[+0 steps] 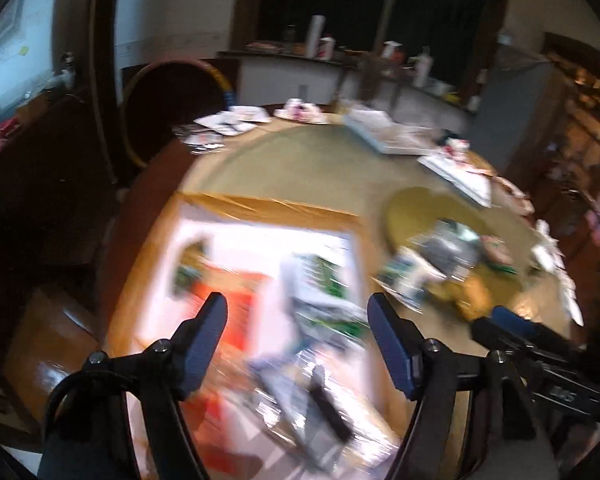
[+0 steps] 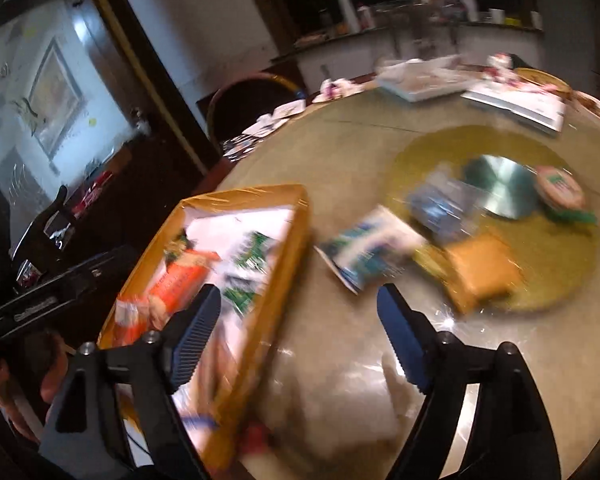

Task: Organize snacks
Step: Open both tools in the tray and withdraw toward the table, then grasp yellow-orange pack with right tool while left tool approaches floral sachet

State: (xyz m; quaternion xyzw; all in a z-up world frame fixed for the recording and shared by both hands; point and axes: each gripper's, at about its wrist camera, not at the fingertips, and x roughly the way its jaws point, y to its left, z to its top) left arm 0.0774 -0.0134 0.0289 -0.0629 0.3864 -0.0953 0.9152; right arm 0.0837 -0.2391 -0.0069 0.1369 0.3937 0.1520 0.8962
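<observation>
Claws: my left gripper (image 1: 296, 320) and right gripper (image 2: 300, 312) both spread, empty | blue-white snack packet (image 2: 370, 254) on table (image 2: 340, 152) at my right claw's 12 o'clock, long axis 8-to-2, right nearer | box (image 2: 260, 320) at 10 o'clock.
</observation>
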